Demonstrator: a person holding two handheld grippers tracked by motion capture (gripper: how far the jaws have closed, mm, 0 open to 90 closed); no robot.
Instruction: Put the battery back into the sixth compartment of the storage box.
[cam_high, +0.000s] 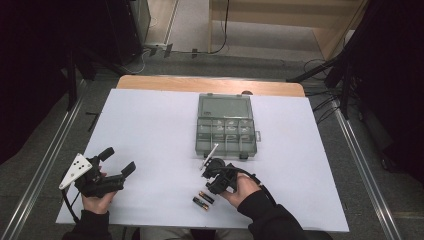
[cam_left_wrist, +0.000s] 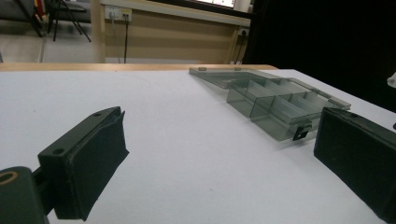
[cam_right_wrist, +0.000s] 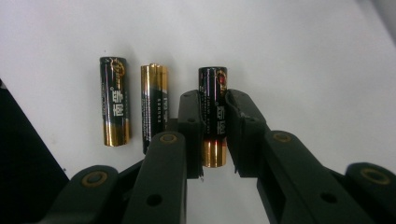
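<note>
Gripped battery (cam_right_wrist: 214, 116): mid-body hidden by the jaws in right gripper view. Organizer box (cam_high: 225, 127) contents too small to tell from high view. Battery labels unreadable.
</note>
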